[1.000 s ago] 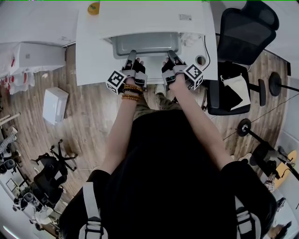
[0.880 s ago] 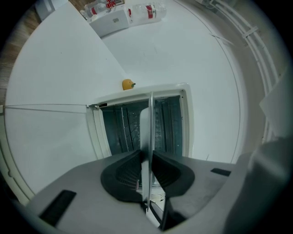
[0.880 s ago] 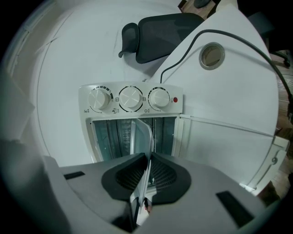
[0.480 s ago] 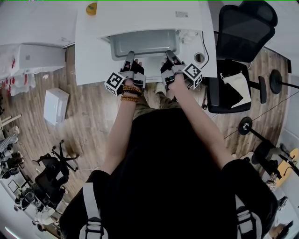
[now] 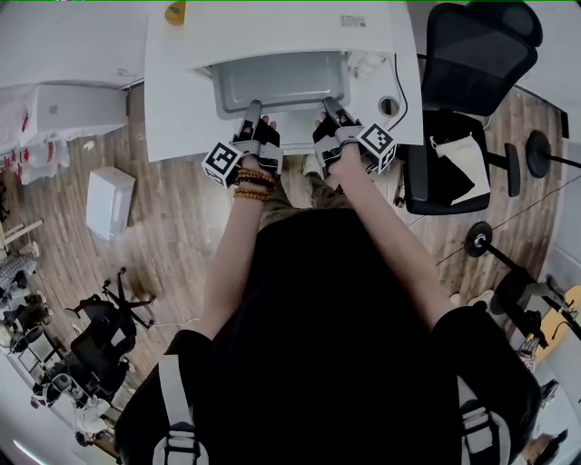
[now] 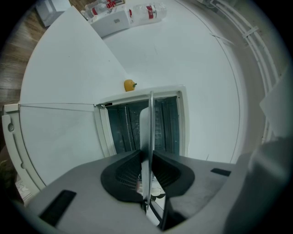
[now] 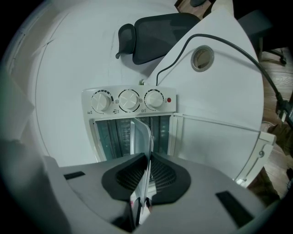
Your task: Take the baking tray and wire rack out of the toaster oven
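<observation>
The grey baking tray [image 5: 281,84] sticks partly out of the white toaster oven [image 5: 290,29] on the white table [image 5: 177,100]. My left gripper [image 5: 251,111] is shut on the left part of the tray's front rim, and my right gripper [image 5: 330,106] is shut on the right part. In the left gripper view the tray [image 6: 149,119] runs edge-on between the pads of the left gripper [image 6: 150,157] towards the oven mouth [image 6: 122,130]. The right gripper view shows the tray rim [image 7: 143,137] pinched by the right gripper [image 7: 147,164], below three knobs [image 7: 129,100]. I cannot make out the wire rack.
A yellow object [image 5: 175,13] lies on the table behind the oven's left side. A black cable [image 5: 397,68] and a round hole [image 5: 389,105] are to the right of the oven. A black office chair [image 5: 463,100] stands right of the table.
A little more of the tray shows in front of the oven than one second ago. Both grippers keep their hold on its front rim.
</observation>
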`<state>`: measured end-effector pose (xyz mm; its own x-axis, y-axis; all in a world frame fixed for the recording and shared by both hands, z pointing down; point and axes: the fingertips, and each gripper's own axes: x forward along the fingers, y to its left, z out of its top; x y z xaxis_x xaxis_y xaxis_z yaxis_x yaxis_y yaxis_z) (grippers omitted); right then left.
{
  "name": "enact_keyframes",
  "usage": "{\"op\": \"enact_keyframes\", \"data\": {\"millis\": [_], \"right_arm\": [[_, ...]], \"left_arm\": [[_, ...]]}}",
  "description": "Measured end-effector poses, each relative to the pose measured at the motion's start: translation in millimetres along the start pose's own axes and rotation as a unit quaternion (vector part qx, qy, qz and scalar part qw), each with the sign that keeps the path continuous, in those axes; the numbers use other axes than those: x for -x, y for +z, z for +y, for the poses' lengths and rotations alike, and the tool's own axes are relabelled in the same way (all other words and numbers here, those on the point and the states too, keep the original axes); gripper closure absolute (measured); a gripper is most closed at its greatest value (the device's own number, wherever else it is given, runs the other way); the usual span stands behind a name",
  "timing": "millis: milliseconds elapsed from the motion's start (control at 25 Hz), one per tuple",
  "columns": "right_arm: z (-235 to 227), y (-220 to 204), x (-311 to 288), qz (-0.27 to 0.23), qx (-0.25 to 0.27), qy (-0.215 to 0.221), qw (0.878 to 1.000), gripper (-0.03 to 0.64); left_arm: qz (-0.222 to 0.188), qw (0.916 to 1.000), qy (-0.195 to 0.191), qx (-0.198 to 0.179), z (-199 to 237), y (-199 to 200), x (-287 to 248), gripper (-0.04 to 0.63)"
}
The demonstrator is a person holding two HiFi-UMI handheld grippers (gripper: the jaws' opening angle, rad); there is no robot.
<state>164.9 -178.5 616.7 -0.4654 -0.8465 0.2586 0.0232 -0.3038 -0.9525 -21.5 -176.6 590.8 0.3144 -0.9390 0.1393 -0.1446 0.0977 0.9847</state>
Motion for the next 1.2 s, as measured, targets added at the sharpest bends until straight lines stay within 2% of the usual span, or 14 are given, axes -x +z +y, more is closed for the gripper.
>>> {"op": "enact_keyframes", "data": {"millis": [320, 560, 720, 880, 960, 1200], "right_arm": [[-5, -7, 18, 0.008, -0.006, -0.009, 1.000, 0.561], [0, -15, 36, 0.023, -0.005, -0.012, 1.000, 0.561], [2, -23, 48, 0.032, -0.008, -0.014, 0.999, 0.561], [3, -27, 53, 0.036, -0.009, -0.016, 0.999, 0.561], [5, -28, 55, 0.037, -0.008, -0.013, 0.999, 0.560], [11, -31, 67, 0.040, 0.010, 0.005, 0.999, 0.560]], "left_arm": [[0.007, 0.9999, 0.012, 0.006, 1, -9, 22, 0.515], [0.012, 0.9997, 0.007, 0.018, -6, -15, 38, 0.514], [0.014, 0.9993, -0.015, 0.032, -16, -19, 47, 0.513], [0.013, 0.9995, -0.006, 0.029, -11, -18, 53, 0.512], [0.012, 0.9996, 0.002, 0.024, -8, -18, 56, 0.512], [0.013, 0.9990, -0.016, 0.040, -20, -24, 62, 0.514]]}}
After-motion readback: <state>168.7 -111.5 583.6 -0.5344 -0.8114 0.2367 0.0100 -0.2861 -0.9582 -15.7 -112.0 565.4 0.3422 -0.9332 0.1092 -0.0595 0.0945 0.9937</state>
